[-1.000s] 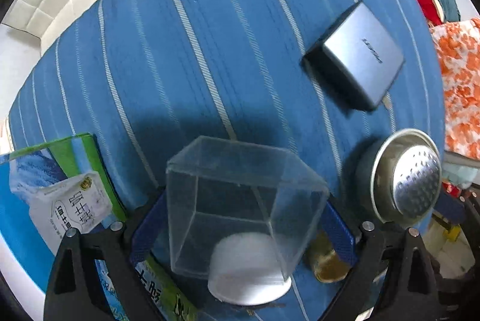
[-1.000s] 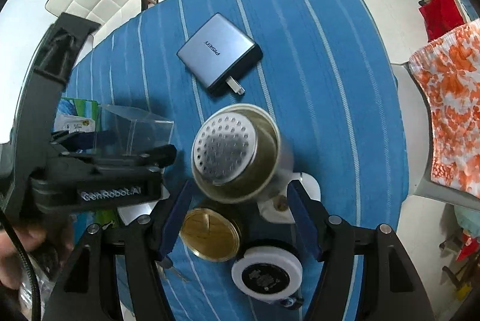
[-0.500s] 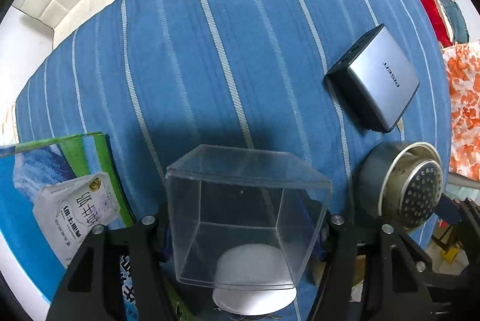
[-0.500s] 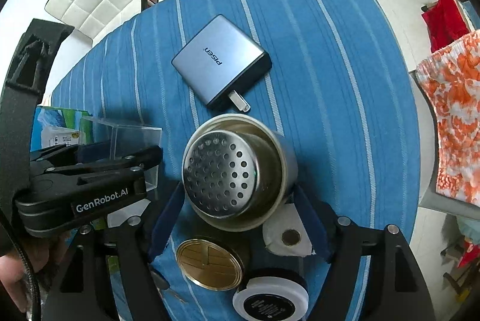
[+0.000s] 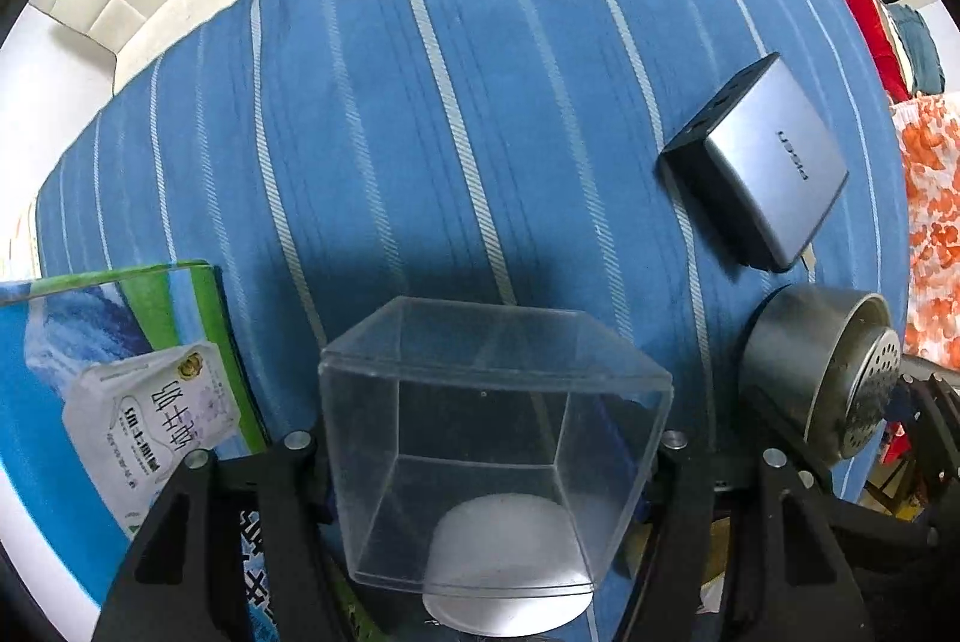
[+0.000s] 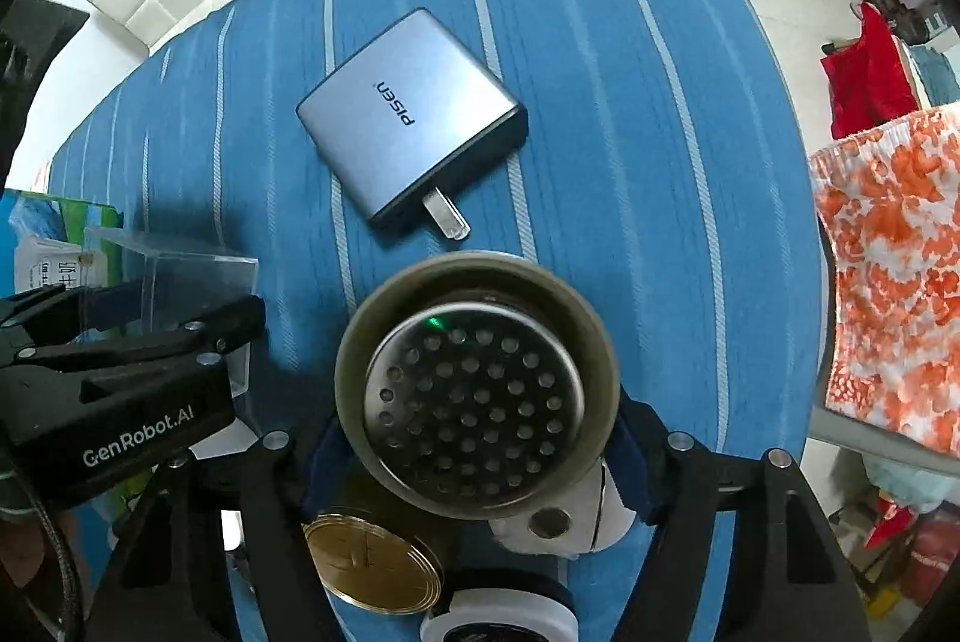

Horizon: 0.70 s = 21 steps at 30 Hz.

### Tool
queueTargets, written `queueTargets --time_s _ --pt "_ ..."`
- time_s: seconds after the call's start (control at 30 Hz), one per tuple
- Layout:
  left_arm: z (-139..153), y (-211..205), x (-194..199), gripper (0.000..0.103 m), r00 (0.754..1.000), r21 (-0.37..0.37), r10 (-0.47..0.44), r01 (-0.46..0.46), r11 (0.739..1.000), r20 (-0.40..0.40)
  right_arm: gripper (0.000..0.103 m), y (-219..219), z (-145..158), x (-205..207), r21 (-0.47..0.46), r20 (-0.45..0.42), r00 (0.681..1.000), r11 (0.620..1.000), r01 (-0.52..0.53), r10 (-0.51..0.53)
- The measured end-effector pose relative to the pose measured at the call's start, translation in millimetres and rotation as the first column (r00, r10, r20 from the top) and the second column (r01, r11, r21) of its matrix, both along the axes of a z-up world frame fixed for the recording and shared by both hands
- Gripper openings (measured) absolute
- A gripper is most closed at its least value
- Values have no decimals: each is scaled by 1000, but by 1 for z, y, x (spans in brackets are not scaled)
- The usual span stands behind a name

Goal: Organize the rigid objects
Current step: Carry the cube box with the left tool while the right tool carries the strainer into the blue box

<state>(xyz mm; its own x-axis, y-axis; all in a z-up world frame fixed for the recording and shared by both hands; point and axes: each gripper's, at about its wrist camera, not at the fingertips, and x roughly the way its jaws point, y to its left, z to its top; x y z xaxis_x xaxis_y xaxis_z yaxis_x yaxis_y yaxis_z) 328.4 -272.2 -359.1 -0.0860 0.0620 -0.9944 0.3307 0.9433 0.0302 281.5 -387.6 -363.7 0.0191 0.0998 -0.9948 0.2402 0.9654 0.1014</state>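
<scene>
**Both grippers loaded above the striped cloth**

While the left gripper pinches a clear square plastic box at lower centre, the right gripper clamps a perforated steel strainer cup, likely carrying both for sorting. Only the right view shows the grey charger's prongs and the gold disc.

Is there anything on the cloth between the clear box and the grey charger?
Nothing: only bare striped tablecloth separates the clear box from the charger, in the left wrist view.

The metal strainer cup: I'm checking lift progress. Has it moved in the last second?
Yes. The metal strainer cup, gripped by the right gripper, now sits higher, hiding more of the gold lid.
</scene>
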Motion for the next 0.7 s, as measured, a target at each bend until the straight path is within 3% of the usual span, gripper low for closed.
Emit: queueTargets --time_s 0.3,0.7 --pt "48 -5 -18 62 994 -53 -19 25 998 109 73 5 29 -12 -10 52 999 1000 2 -2" --pt "150 33 -53 62 970 -230 36 21 973 240 73 15 119 -40 26 194 981 1000 2 -7"
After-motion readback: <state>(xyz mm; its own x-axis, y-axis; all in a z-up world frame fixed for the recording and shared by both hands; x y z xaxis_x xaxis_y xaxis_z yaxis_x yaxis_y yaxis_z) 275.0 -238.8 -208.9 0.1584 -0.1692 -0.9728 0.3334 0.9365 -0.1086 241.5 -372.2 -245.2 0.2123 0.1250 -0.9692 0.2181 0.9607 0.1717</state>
